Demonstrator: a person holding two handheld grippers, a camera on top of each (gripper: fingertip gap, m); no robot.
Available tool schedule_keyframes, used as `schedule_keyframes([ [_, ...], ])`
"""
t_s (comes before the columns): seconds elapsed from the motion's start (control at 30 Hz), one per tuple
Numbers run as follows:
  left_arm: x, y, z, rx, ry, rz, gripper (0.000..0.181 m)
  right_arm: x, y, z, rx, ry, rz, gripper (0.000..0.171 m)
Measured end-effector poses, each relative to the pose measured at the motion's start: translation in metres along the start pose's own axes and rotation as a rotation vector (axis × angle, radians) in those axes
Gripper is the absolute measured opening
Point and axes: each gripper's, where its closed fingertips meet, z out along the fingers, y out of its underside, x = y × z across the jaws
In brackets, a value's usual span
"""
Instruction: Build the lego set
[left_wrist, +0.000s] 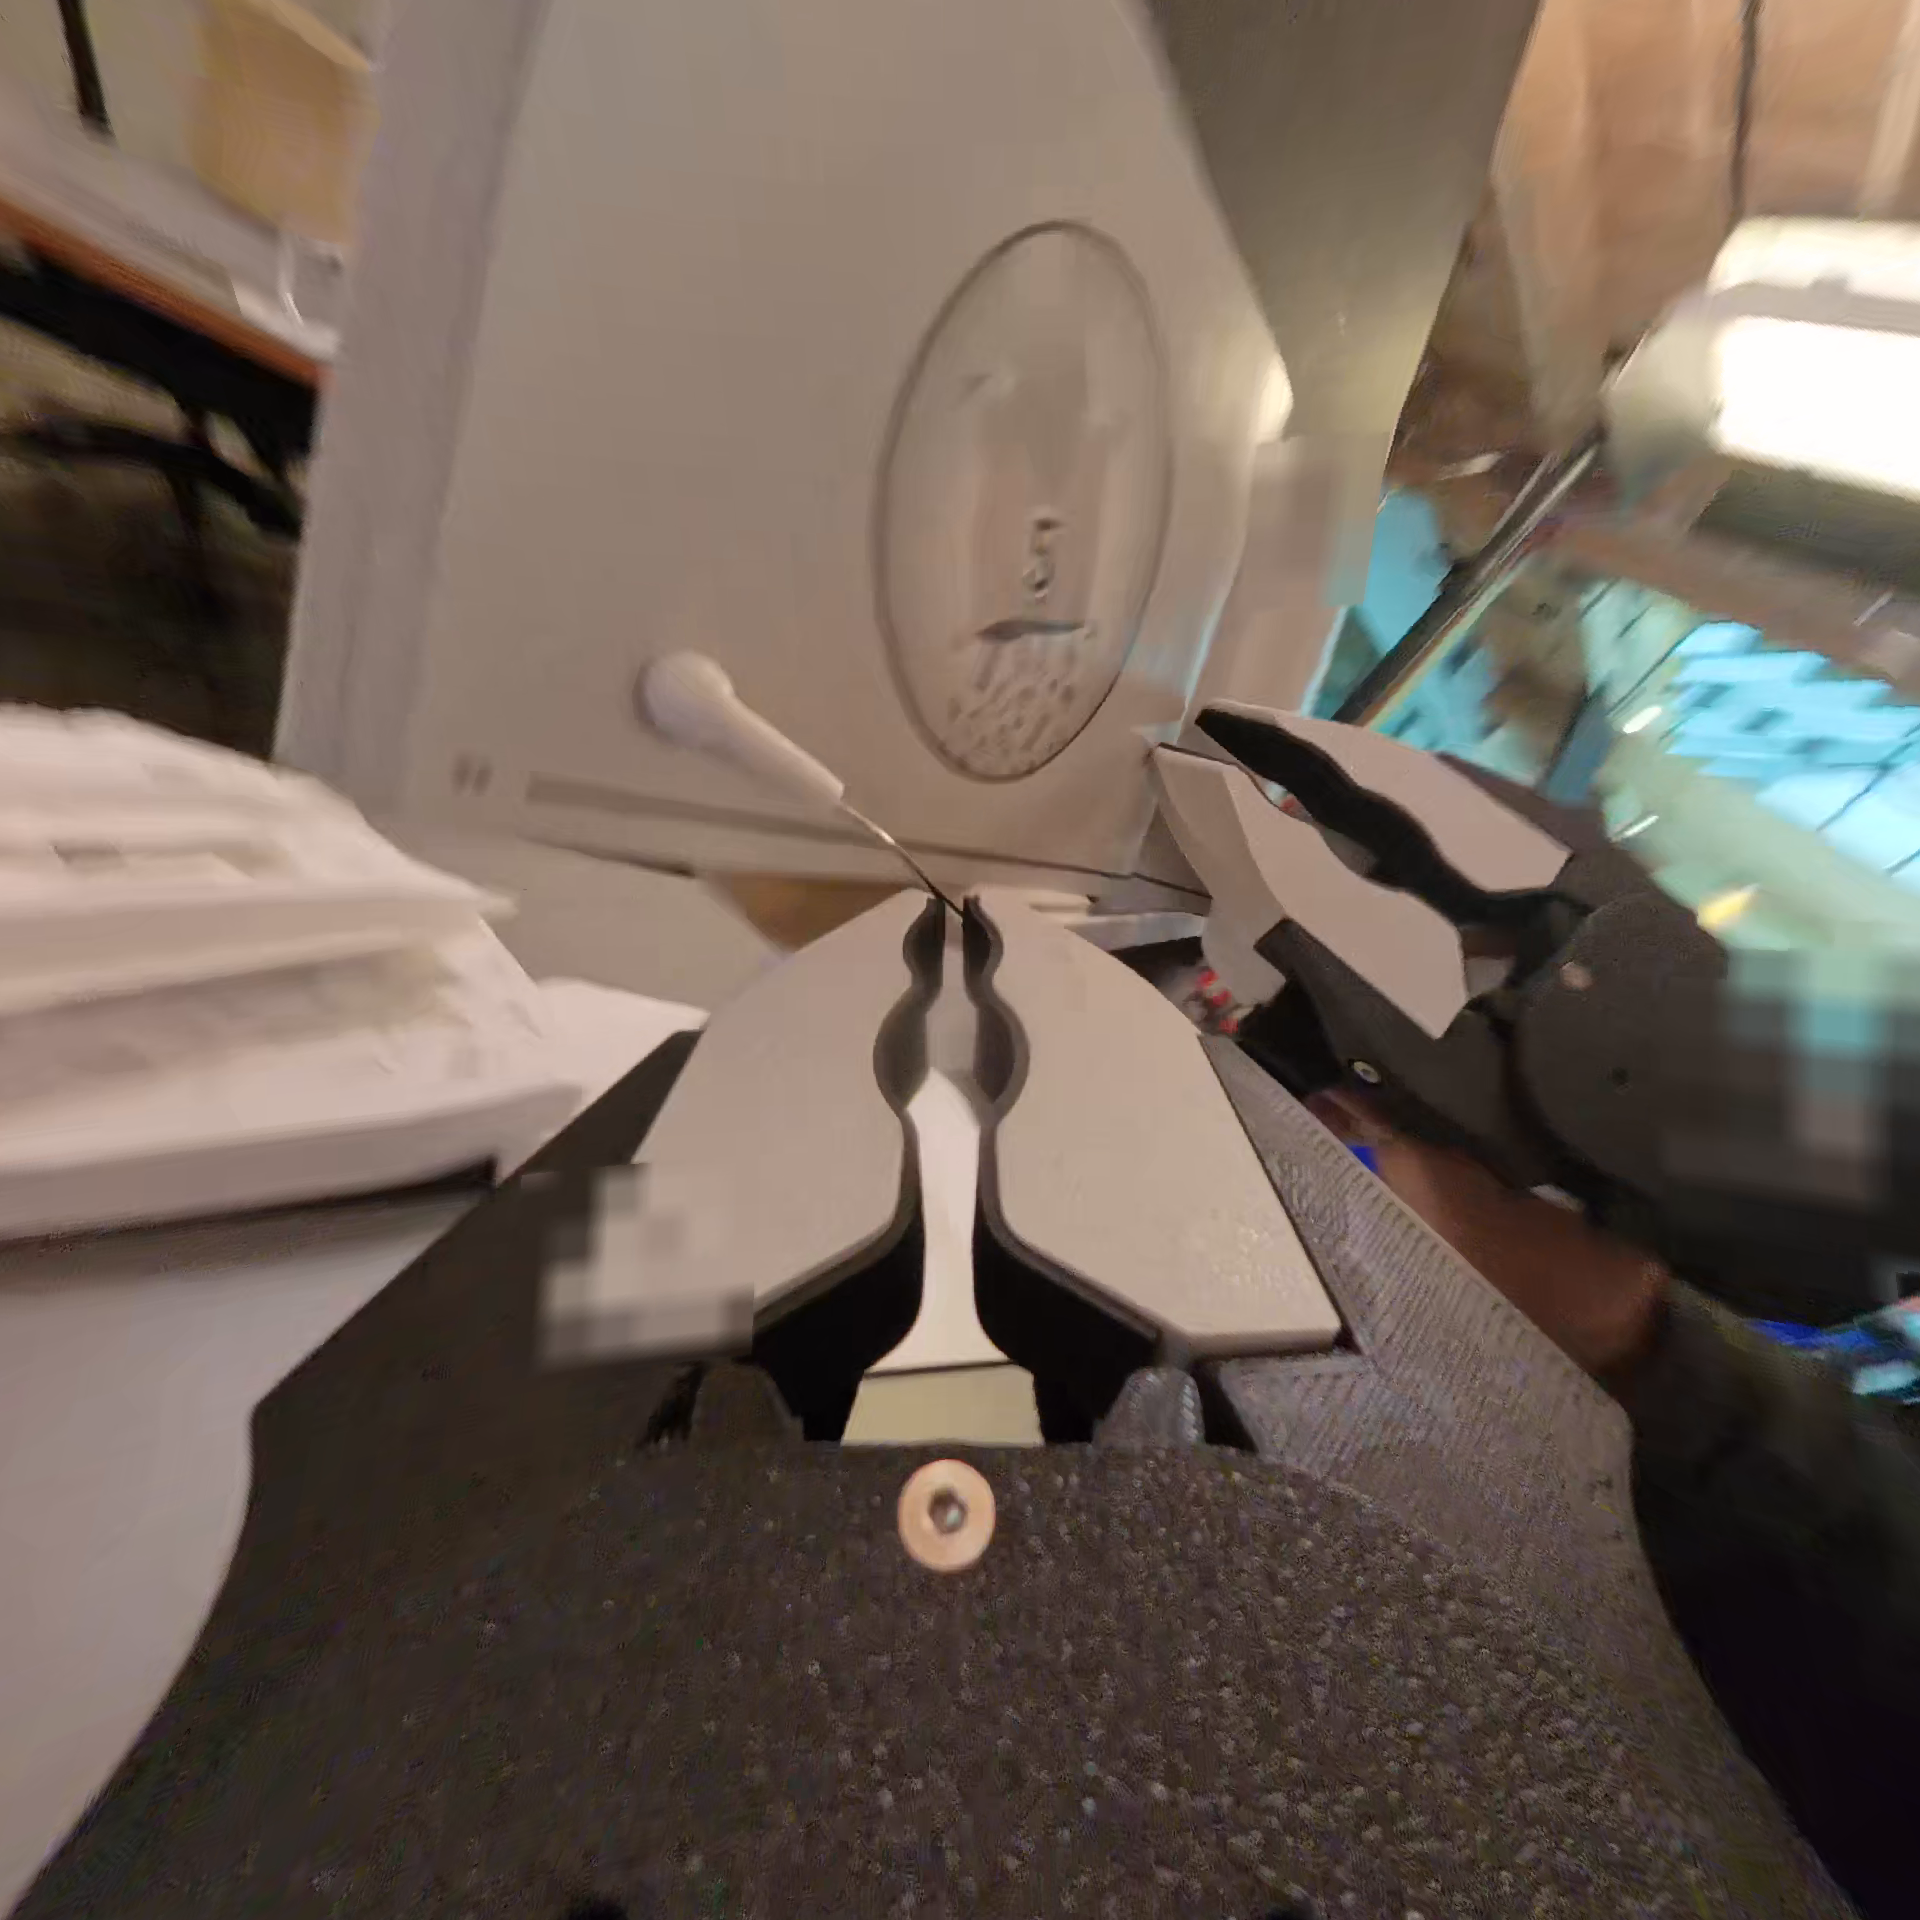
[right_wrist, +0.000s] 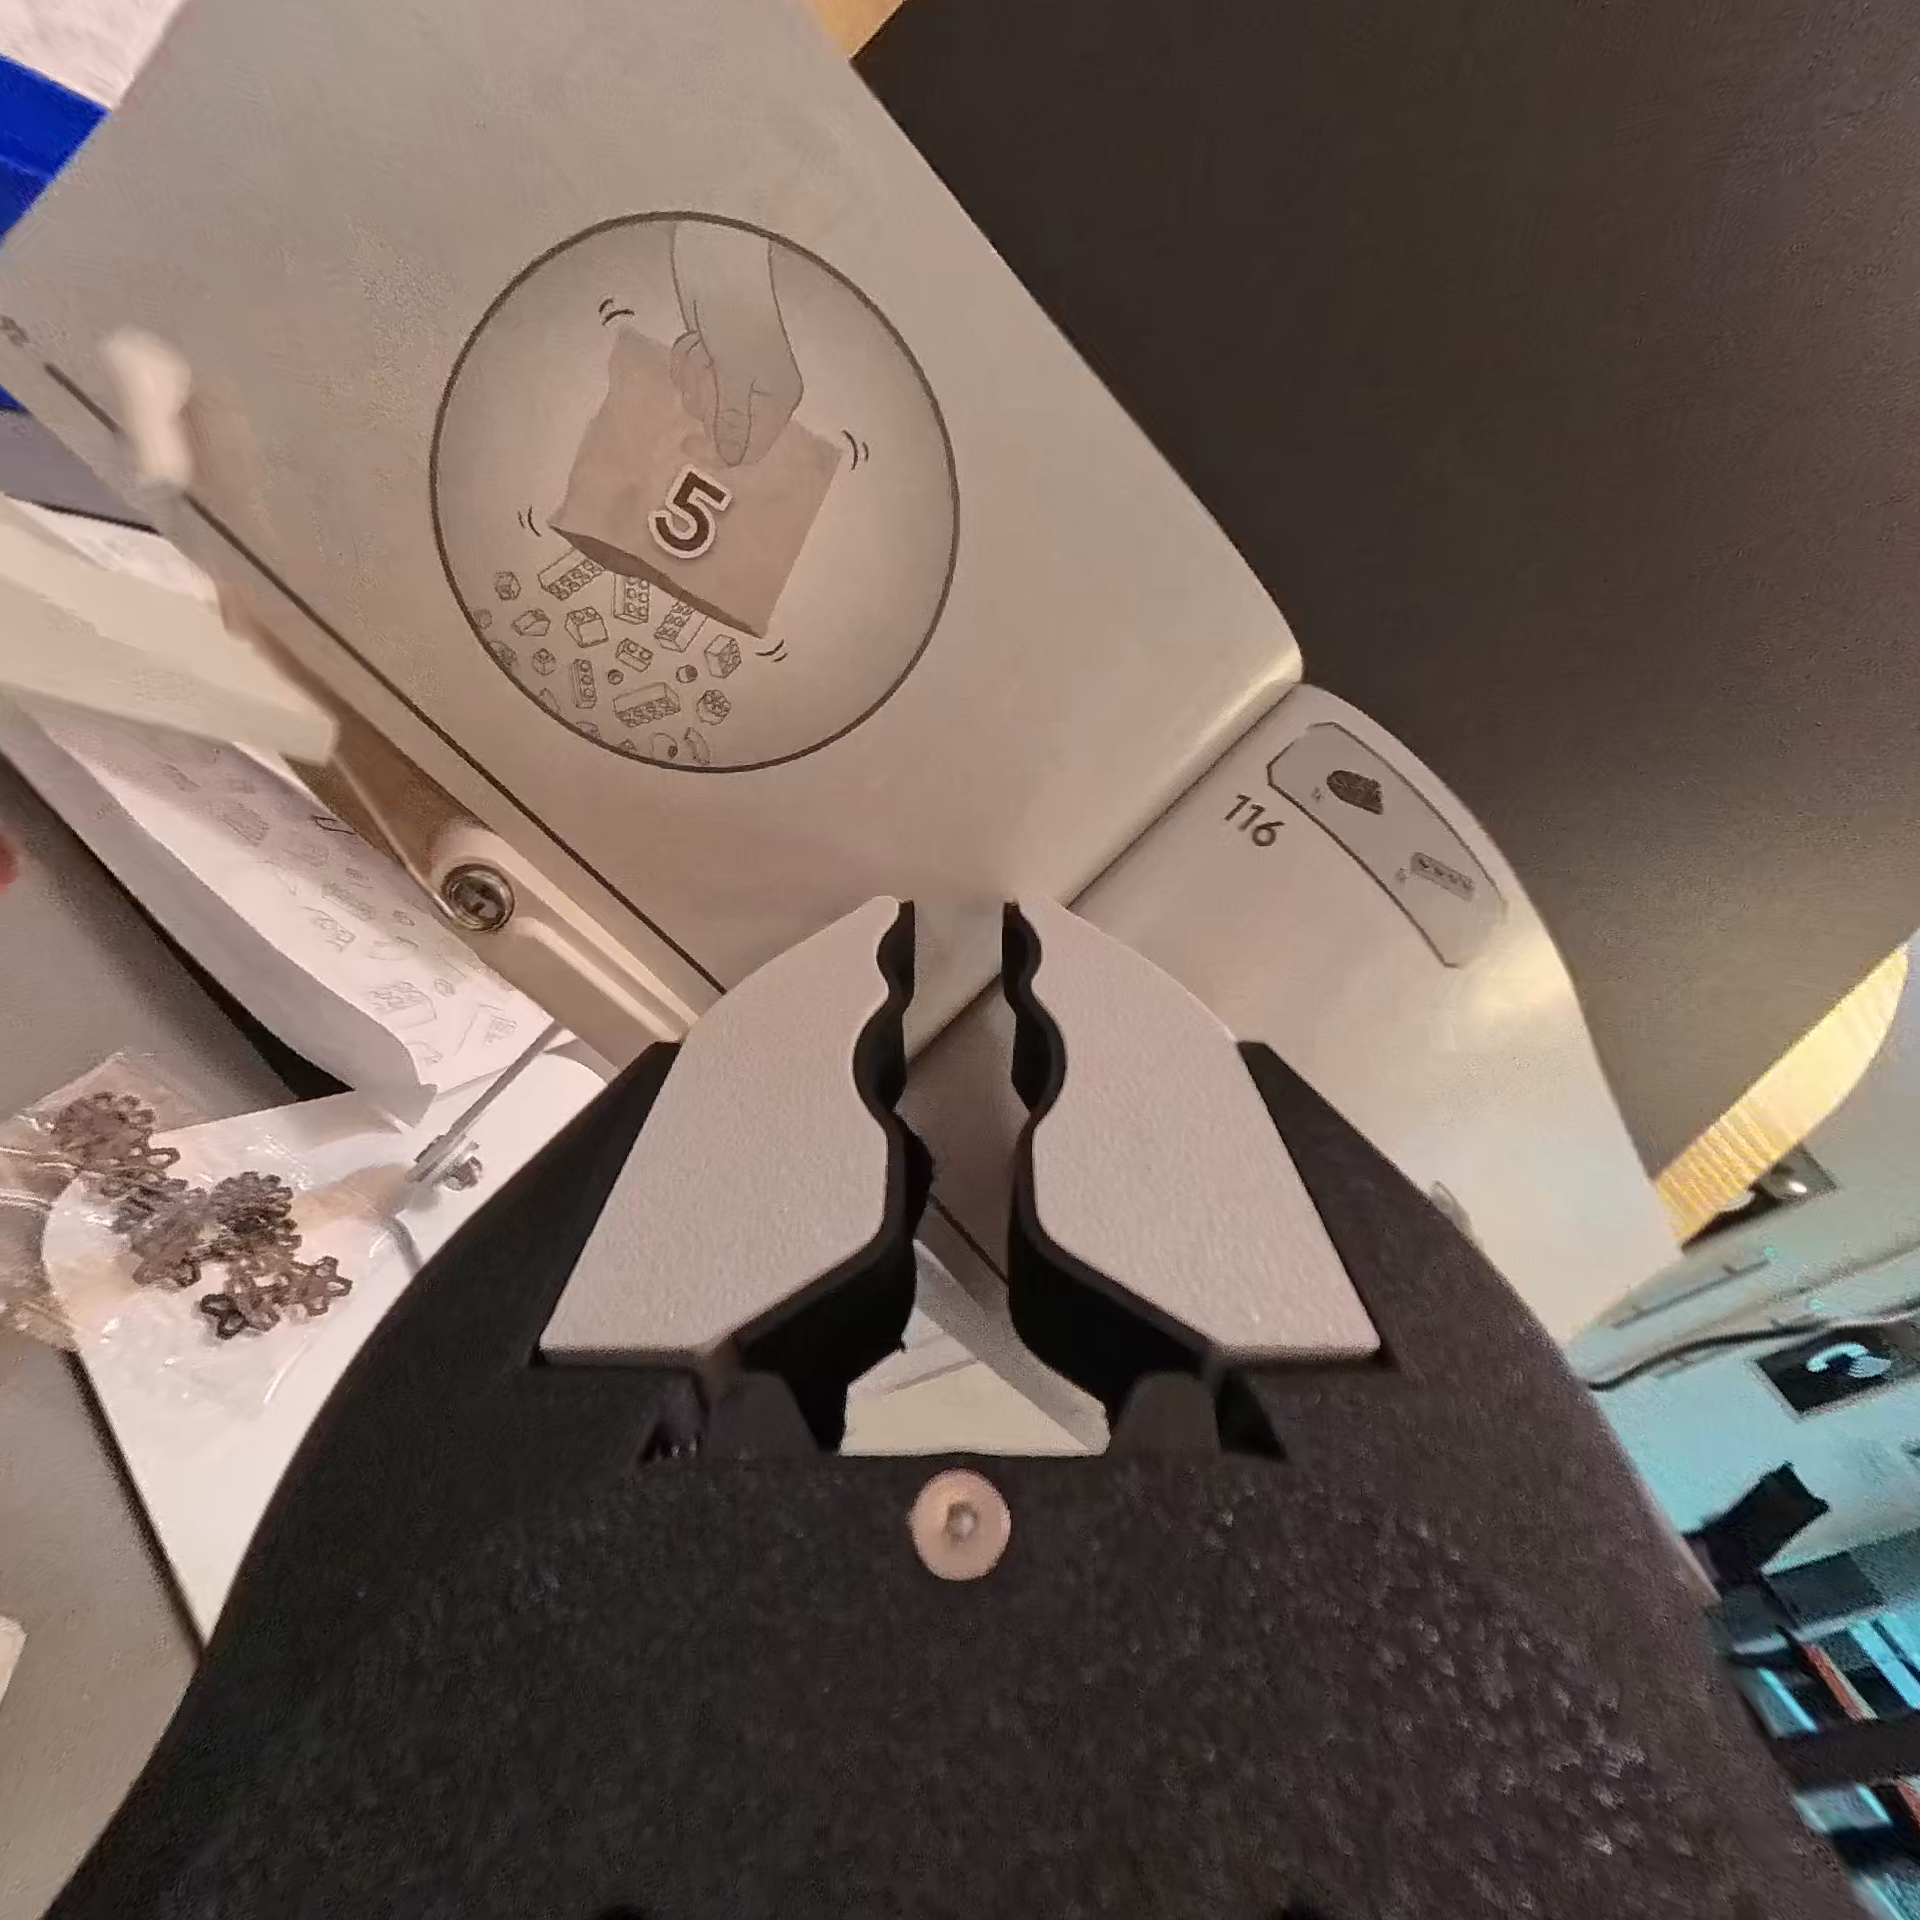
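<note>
The Lego instruction booklet (left_wrist: 727, 416) stands open and upright on a stand, showing a round drawing of a bag being emptied (right_wrist: 686, 488). A thin wire page-holder arm with a white tip (left_wrist: 691, 694) lies across the page. My left gripper (left_wrist: 951, 906) is shut on the lower end of that wire. My right gripper (right_wrist: 958, 920) is slightly open, with the lower edge of the curled right-hand page (right_wrist: 1382, 935) running into the gap between its fingers. It also shows in the left wrist view (left_wrist: 1195, 743), at the booklet's lower right corner.
A clear plastic bag of dark Lego pieces (right_wrist: 197, 1226) lies at the left on white sheets, beside a loose printed paper (right_wrist: 312, 935). A stack of white paper (left_wrist: 208, 935) sits left of the booklet. A dark panel (right_wrist: 1455, 312) stands behind. The grippers' ends are close to 10 cm from one another.
</note>
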Motion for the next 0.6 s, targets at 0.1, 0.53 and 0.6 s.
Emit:
schedule_keyframes([
  [0.1, -0.006, 0.006, -0.012, 0.007, 0.025, -0.142, 0.007, 0.000, 0.001, -0.002, -0.005, -0.007, -0.005, 0.016],
  [0.53, -0.018, -0.018, -0.033, 0.070, -0.024, -0.138, 0.011, -0.025, -0.050, 0.022, -0.058, -0.046, -0.084, 0.094],
  [0.6, -0.016, -0.015, -0.032, 0.050, 0.002, -0.164, 0.013, -0.029, -0.047, 0.030, -0.073, -0.084, -0.065, 0.085],
])
